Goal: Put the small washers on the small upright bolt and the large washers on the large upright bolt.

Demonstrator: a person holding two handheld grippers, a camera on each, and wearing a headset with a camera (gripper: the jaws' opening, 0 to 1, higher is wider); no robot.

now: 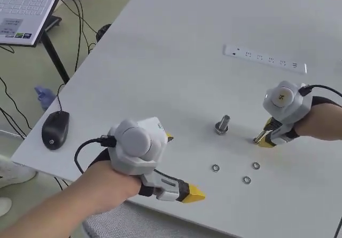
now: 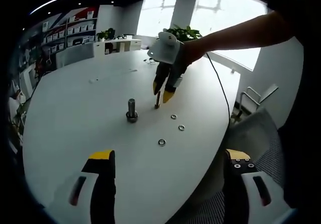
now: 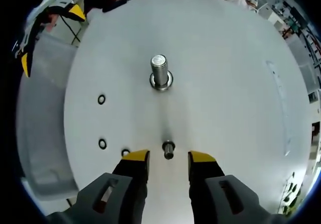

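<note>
Head view: three washers (image 1: pixel 215 168) lie flat on the white bench (image 1: pixel 160 62), right of centre low in the frame, just below the large upright bolt (image 1: pixel 223 125) and the small upright bolt (image 1: pixel 260 137), with the left hand-held gripper (image 1: pixel 192 194) at the lower edge. Left gripper view: its jaws stand wide apart, holding nothing, with the washers at frame centre. Right gripper view: the right hand-held gripper (image 3: pixel 169 156) is partly open and empty, the small upright bolt between its tips; the washers appear light, rigid, thin and slide-prone, so pinch across the outer rim.
</note>
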